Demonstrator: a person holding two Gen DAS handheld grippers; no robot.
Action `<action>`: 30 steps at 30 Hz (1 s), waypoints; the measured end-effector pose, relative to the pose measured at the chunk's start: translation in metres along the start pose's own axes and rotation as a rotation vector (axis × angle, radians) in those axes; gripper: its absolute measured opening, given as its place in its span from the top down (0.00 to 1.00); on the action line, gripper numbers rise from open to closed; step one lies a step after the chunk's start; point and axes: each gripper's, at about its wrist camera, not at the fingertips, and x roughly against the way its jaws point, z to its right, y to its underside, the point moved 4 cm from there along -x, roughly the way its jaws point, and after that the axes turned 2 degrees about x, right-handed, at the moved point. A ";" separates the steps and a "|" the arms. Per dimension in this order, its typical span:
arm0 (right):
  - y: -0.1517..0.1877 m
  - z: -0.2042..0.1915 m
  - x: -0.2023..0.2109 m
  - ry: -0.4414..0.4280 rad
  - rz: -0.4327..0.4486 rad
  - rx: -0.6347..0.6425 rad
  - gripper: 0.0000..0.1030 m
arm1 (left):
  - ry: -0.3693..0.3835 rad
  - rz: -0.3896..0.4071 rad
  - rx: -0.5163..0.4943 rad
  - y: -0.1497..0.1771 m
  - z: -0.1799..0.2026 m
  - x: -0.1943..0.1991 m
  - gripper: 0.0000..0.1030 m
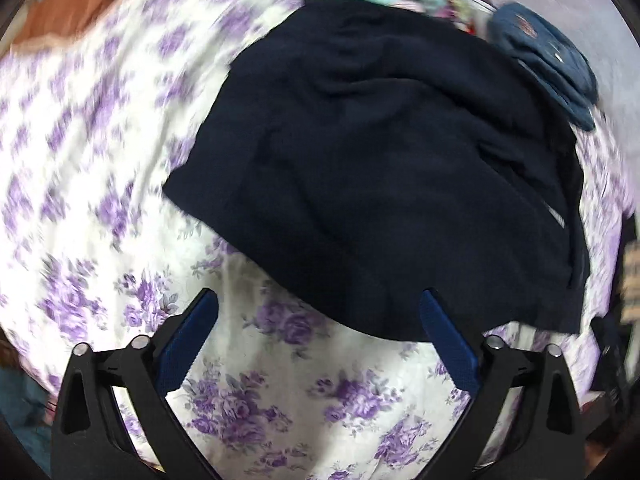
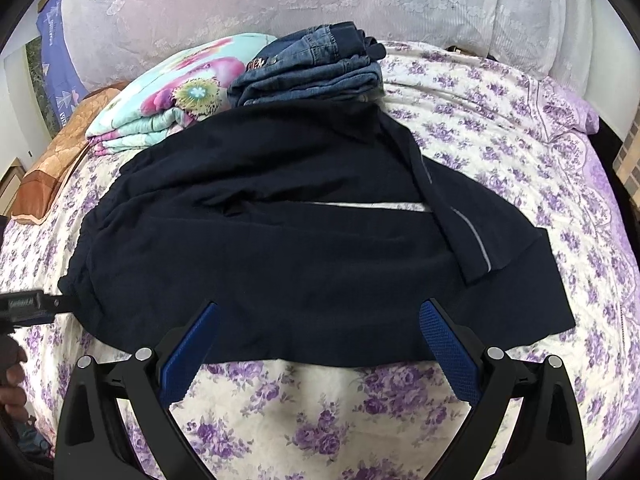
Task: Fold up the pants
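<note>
Navy pants [image 2: 280,248], roughly folded on the flowered bedspread [image 2: 320,408] just ahead of both tongs: right gripper [image 2: 319,320] spread apart over the near hem, left gripper [image 1: 319,308] likewise apart, holding nothing.

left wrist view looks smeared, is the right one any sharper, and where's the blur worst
Left wrist view: motion blur, worst on the floral bedspread toward the edges; its tongs stay crisp. Right wrist view: sharp, navy pants and folded jeans clear, only fisheye bending at the rim.
</note>
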 end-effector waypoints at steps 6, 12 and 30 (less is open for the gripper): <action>0.009 0.007 -0.002 -0.007 -0.021 -0.032 0.03 | 0.075 -0.069 0.027 -0.011 -0.005 -0.023 0.24; 0.020 0.028 -0.006 -0.013 -0.048 -0.098 0.03 | 0.084 -0.126 0.137 -0.031 -0.001 -0.049 0.72; 0.076 0.290 -0.088 0.274 -0.194 -0.772 0.17 | 0.029 0.062 0.095 -0.032 -0.007 -0.004 0.83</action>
